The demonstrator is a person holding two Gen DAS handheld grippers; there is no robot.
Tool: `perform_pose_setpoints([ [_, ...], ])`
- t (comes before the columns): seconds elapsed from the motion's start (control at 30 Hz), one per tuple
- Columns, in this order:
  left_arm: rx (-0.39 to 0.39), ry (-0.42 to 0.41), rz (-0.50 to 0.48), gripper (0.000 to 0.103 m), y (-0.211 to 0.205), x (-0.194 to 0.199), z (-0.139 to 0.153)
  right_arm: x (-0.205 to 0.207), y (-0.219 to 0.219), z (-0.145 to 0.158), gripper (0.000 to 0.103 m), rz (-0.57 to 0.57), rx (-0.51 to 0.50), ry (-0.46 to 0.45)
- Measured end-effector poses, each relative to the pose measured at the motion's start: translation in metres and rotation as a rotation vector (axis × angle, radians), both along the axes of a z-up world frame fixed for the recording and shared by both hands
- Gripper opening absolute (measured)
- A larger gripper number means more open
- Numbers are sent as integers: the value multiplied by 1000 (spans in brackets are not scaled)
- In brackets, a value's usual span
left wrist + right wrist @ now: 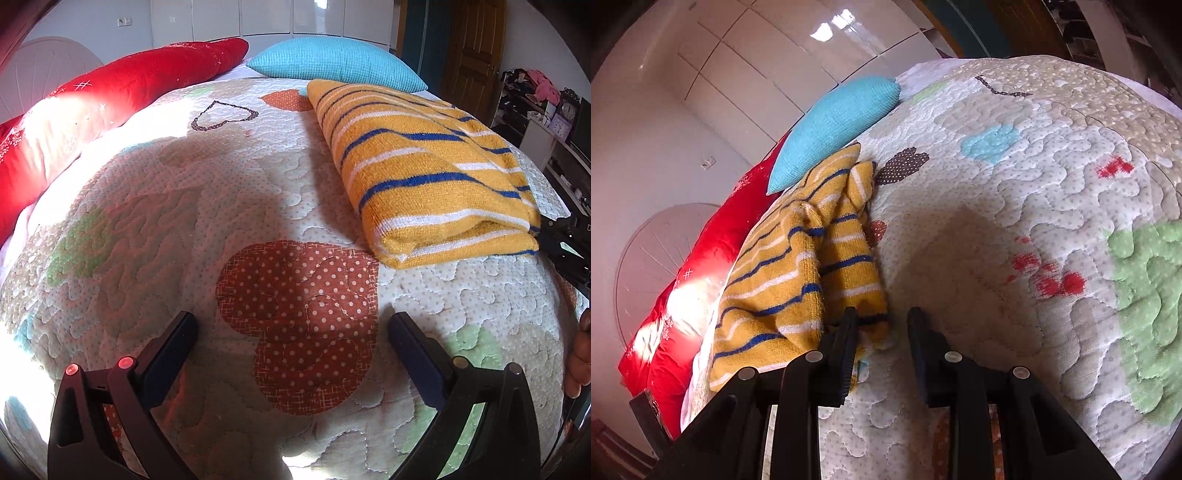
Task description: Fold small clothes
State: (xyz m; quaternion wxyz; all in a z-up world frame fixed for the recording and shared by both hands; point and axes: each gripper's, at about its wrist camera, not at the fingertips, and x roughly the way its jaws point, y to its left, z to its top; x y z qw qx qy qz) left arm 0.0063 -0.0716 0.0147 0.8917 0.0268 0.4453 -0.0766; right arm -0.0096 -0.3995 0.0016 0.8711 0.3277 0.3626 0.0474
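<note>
We are holding our left gripper (pixel 291 328) wide open and empty over the quilt (pixel 147 221), the folded striped garment (pixel 424 166) lying ahead to its right. Only our right wrist view is showing the right gripper (pixel 881 317) partly open, its left finger touching the garment's corner (pixel 871 325), gripping nothing.

Quilted bed (pixel 155 229) — folded striped towel (pixel 424 166), turquoise pillow (pixel 332 62), red pillow (pixel 122 92).

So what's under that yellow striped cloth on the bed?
The yellow striped cloth lies folded directly on the quilted bedspread, its far end by the blue pillow. Anything between its layers or beneath it is covered.
</note>
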Motion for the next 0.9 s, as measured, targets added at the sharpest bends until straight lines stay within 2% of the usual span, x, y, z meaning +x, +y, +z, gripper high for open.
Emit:
perform_pose_setpoints([
  [0.9, -44, -14, -5, 103, 5, 0, 0, -3, 0, 0, 29, -14, 20, 5],
])
